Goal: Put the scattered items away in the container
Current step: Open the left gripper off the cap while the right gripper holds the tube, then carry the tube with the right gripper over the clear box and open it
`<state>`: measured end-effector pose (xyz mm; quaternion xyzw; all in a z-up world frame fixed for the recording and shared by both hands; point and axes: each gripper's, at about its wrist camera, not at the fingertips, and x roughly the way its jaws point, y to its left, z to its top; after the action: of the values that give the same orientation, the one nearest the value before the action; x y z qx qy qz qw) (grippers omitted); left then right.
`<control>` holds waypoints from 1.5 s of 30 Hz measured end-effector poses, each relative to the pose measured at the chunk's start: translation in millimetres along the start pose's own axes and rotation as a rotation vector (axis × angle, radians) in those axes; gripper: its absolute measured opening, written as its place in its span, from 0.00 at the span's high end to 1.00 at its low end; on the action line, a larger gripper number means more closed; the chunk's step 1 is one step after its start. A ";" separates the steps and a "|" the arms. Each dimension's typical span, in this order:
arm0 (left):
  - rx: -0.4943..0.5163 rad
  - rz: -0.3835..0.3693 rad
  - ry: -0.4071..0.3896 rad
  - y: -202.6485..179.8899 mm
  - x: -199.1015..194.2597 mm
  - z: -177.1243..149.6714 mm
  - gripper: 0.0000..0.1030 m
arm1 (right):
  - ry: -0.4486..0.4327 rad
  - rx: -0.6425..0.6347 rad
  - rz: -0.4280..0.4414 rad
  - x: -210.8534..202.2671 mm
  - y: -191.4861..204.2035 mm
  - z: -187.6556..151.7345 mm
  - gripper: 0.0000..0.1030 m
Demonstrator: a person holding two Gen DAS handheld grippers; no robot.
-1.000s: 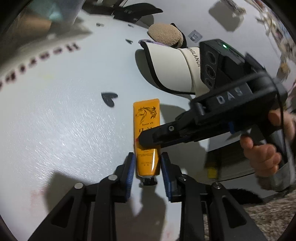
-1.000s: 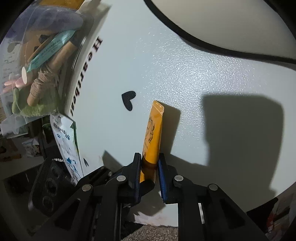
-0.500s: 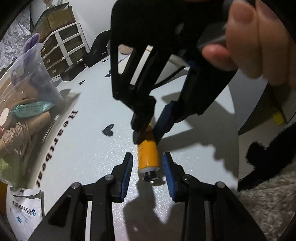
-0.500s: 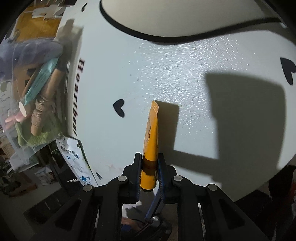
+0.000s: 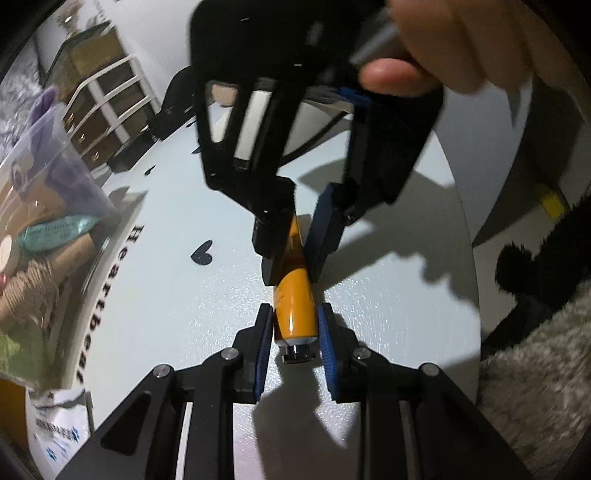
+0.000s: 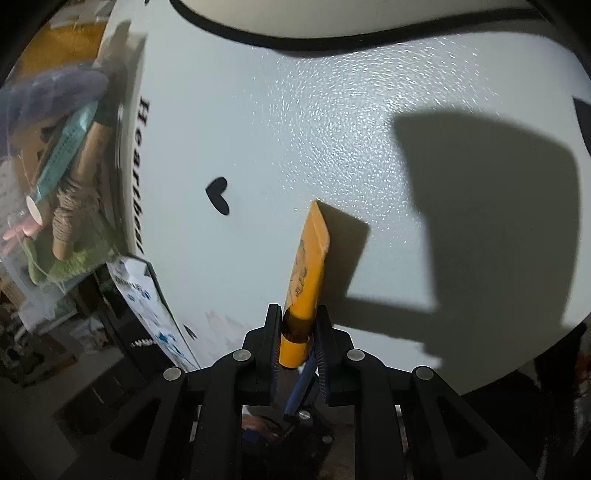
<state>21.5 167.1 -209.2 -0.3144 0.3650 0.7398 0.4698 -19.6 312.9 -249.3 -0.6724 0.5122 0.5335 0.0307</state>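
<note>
An orange tube [image 5: 295,314] with a black cap is held above the white table [image 5: 177,295]. My right gripper [image 5: 293,254] comes from above in the left wrist view and is shut on the tube's middle. My left gripper [image 5: 294,325] is closed around the cap end, its blue pads touching the tube's sides. In the right wrist view the tube [image 6: 308,266] sticks out forward from my right gripper [image 6: 297,325], its flat crimped end up. The clear container [image 5: 40,206] stands at the left, holding a teal tube, a twine roll and other items.
A cream cap with black trim [image 6: 351,18] lies at the table's far side. A printed packet [image 6: 147,299] sits at the table edge near the container [image 6: 55,166]. Black heart marks [image 6: 218,194] are on the table. A grey furry rug [image 5: 535,369] is at the right.
The tube has been lifted off the table and turned on edge. My left gripper has narrowed onto its cap end. The container has come into the left wrist view.
</note>
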 end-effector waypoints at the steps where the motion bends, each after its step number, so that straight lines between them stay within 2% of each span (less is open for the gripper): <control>1: 0.017 0.001 -0.003 -0.9 0.4 -0.1 0.76 | 0.010 -0.003 -0.004 0.6 0.0 1.1 0.83; 5: 0.046 0.000 -0.013 1.2 2.7 1.1 0.76 | 0.040 -0.013 -0.020 0.4 0.3 6.1 0.82; 10: 0.091 0.012 -0.027 -1.1 2.8 -3.9 0.76 | -0.001 -0.024 -0.057 -17.4 0.6 20.6 0.82; 18: 0.115 0.018 -0.035 -1.3 3.5 -4.3 0.77 | 0.088 -0.097 -0.109 -13.2 3.8 33.6 0.82; 25: 0.115 0.019 -0.043 0.5 2.5 -5.7 0.77 | 0.169 -0.126 -0.094 -3.2 4.8 34.0 0.82; 31: 0.092 0.019 -0.037 -5.3 4.8 -10.5 0.76 | 0.137 -0.194 -0.090 -6.4 14.5 28.4 0.82; 36: -0.006 -0.002 -0.008 0.1 -3.0 -9.9 0.73 | 0.079 -0.258 -0.077 -13.5 27.2 18.7 0.86; 39: -0.103 0.005 -0.029 8.1 -18.1 -7.2 0.59 | 0.004 -0.318 -0.079 -24.1 40.6 8.5 0.89; 43: -0.244 0.023 -0.060 25.8 -40.4 -1.8 0.57 | -0.100 -0.404 -0.092 -43.9 58.9 -3.5 0.90; 45: -0.305 0.038 -0.081 36.9 -52.8 -0.6 0.49 | -0.147 -0.440 -0.086 -58.2 68.9 -7.3 0.90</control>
<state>6.6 131.2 -157.8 -0.3449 0.2350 0.8075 0.4168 -58.8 314.1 -167.9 -0.6435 0.3509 0.6780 -0.0565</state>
